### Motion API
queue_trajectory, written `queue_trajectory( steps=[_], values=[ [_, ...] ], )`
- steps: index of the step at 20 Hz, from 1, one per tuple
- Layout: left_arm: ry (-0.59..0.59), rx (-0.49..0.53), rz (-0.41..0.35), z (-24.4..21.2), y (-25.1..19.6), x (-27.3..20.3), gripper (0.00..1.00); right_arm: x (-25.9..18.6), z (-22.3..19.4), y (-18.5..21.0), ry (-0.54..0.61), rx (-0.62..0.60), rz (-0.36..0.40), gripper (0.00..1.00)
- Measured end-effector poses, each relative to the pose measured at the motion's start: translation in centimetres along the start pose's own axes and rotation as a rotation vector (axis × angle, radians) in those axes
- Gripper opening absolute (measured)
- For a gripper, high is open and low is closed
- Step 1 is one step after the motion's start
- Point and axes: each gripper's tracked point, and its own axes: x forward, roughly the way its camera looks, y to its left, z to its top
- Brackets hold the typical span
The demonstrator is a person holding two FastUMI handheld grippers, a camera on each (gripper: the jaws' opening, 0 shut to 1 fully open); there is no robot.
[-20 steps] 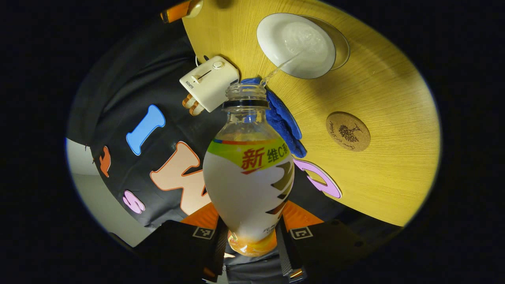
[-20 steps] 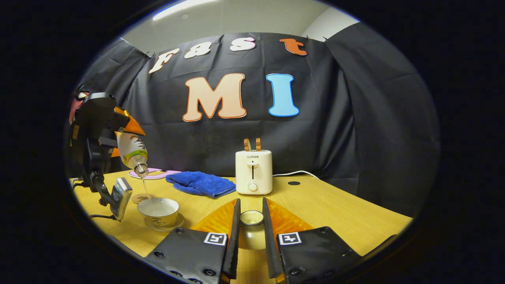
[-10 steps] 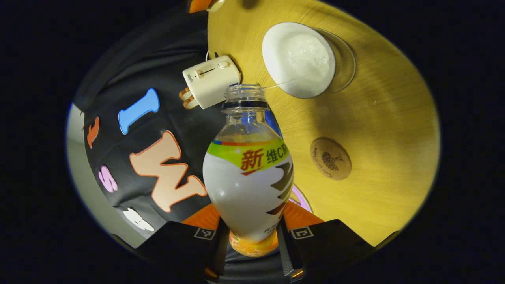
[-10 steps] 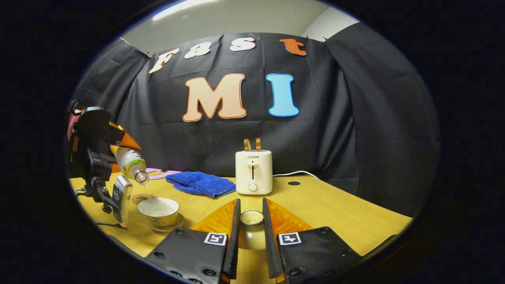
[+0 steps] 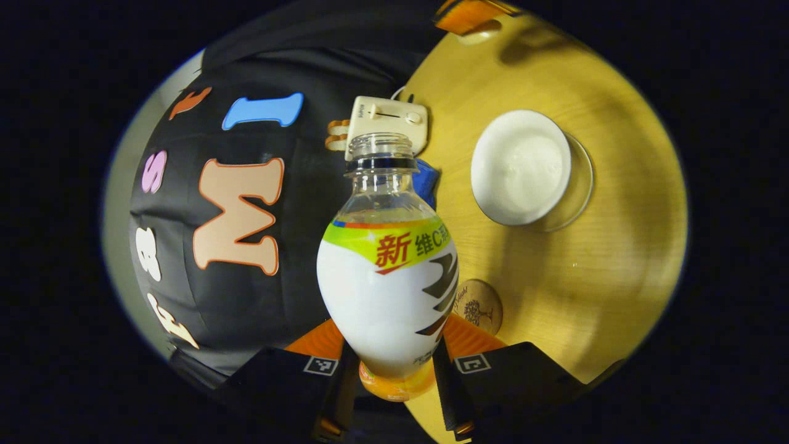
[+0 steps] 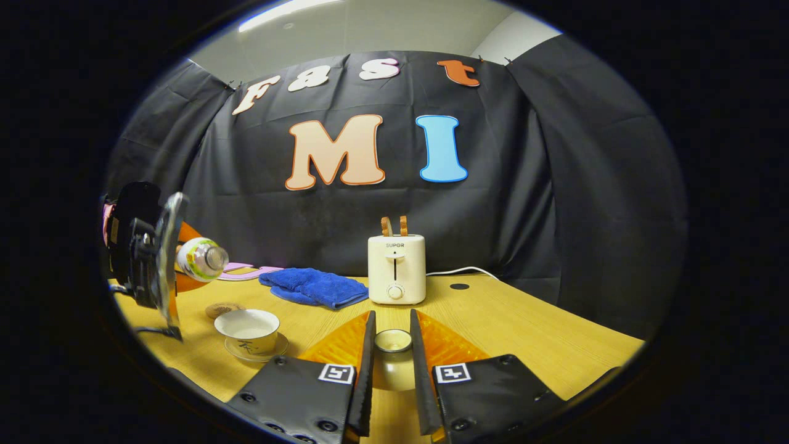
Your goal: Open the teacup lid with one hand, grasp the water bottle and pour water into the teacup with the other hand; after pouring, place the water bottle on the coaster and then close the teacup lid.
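I have the clear plastic water bottle with the white and green label (image 5: 387, 271) clamped by its lower body between my left gripper (image 5: 394, 385) fingers, cap off. In the right gripper view it hangs on its side above the table's left end, mouth level, and no stream leaves it, so I judge the pour over. Just below and to its right sits the white ceramic teacup (image 6: 248, 328) on its saucer (image 6: 271, 353), uncovered, with water inside. The round cork coaster (image 6: 223, 308) lies on the yellow wooden table (image 6: 524, 339) just behind the cup, close under the bottle; that is where I set it down next, once it is upright. My right gripper (image 6: 392, 370) pinches the small white teacup lid (image 6: 392, 341) between both fingers, held low over the near table, off to the cup's right so it stays clear of the bottle. A blue cloth (image 6: 313, 287) and a cream toaster (image 6: 396, 269) stand at the far edge, out of my way.
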Motion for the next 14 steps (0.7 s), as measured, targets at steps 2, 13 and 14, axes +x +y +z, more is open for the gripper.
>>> queue_trajectory(
  steps=[2,13,14],
  values=[
    [-0.043,-0.164,0.004,0.6,0.0,-0.1,0.53,0.1,-0.1,0.0,0.003,0.0,0.0,0.33],
    [-0.217,-0.858,0.136,1.6,2.2,1.9,0.53,0.0,-0.1,-0.1,0.001,-0.001,-0.003,0.33],
    [-0.232,-0.896,0.149,1.5,2.3,2.2,0.53,0.0,-0.1,-0.1,0.001,0.0,-0.003,0.33]
  ],
)
